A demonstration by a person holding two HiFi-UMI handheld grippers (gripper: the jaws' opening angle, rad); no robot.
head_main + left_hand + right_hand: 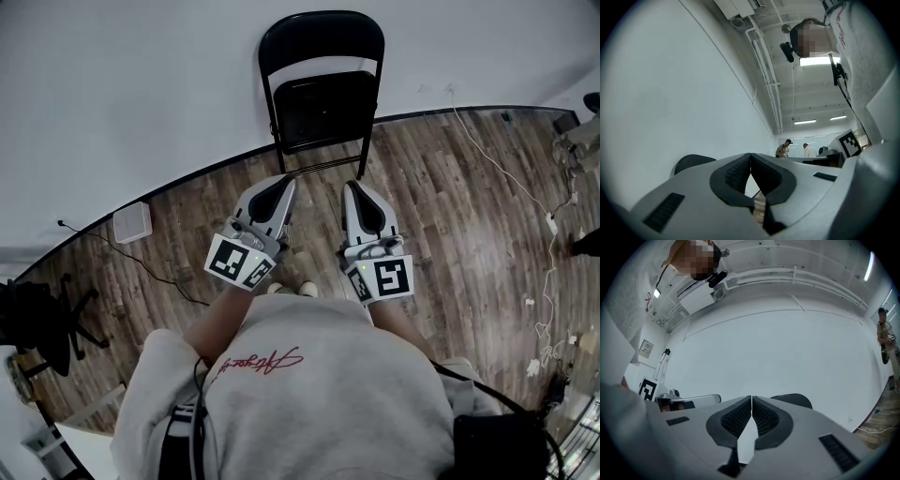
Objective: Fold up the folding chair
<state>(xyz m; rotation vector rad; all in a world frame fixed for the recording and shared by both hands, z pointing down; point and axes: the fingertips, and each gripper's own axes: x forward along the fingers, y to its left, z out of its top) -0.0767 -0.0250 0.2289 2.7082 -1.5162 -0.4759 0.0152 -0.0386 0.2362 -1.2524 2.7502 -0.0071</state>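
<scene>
A black folding chair [323, 94] stands unfolded against the white wall, its seat down and facing me. My left gripper [286, 180] and right gripper [354, 186] are held side by side just short of the chair's front legs, both pointing at it. Both are shut, with nothing between the jaws. In the left gripper view the left gripper [750, 154] has its pads meeting at the tips, and the chair's back [691, 163] shows beyond it at the left. In the right gripper view the right gripper [752, 398] is likewise shut, with the chair's back [792, 400] just behind it.
A white box [132, 222] lies on the wood floor by the wall at left. White cables [525, 187] trail over the floor at right. A dark office chair [42, 323] stands at far left. Two people [783, 148] stand far off down the room.
</scene>
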